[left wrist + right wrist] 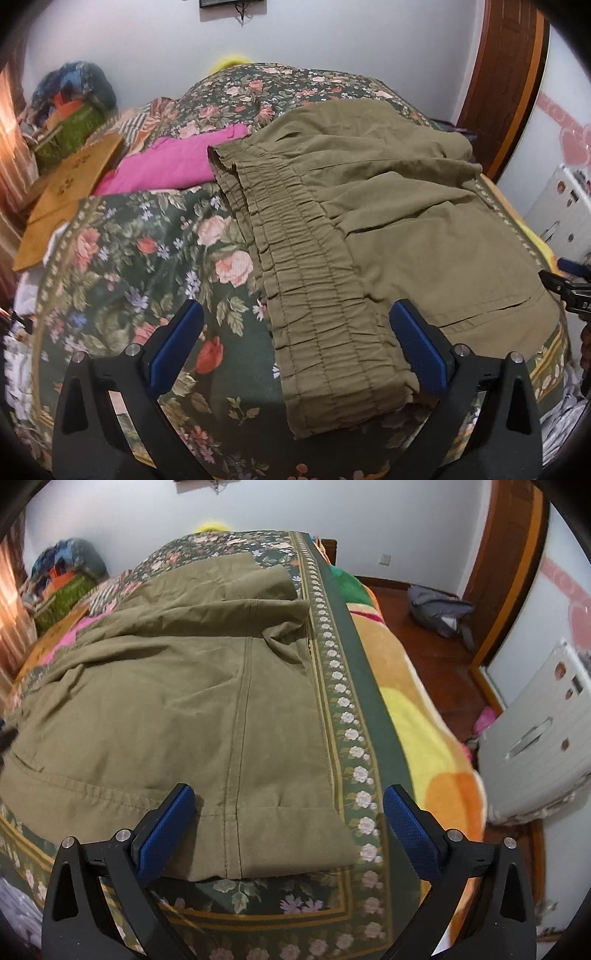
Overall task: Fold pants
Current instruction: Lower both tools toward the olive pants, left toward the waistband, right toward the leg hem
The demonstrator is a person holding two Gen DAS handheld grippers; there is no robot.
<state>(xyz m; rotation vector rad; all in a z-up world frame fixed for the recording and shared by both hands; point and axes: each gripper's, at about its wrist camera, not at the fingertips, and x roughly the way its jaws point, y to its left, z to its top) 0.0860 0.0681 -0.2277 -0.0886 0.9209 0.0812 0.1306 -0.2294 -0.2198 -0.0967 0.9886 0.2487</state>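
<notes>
Olive-green pants point(388, 206) lie on a dark floral bedspread point(140, 258), folded lengthwise. Their gathered elastic waistband point(314, 295) runs toward me in the left wrist view. My left gripper point(295, 343) is open and empty, hovering over the near end of the waistband. In the right wrist view the pants point(166, 686) stretch away, with the hemmed leg cuffs point(280, 842) nearest. My right gripper point(288, 823) is open and empty, its blue pads either side of the cuffs, just above them. The right gripper's tip shows at the left wrist view's right edge point(569, 291).
A pink garment point(173, 162) and a cardboard box point(70, 195) lie at the bed's far left, with clutter behind. An orange-yellow blanket point(413, 709) hangs off the bed's right side. A white appliance point(546, 746), a grey bag point(439, 609) and a wooden door point(509, 554) stand to the right.
</notes>
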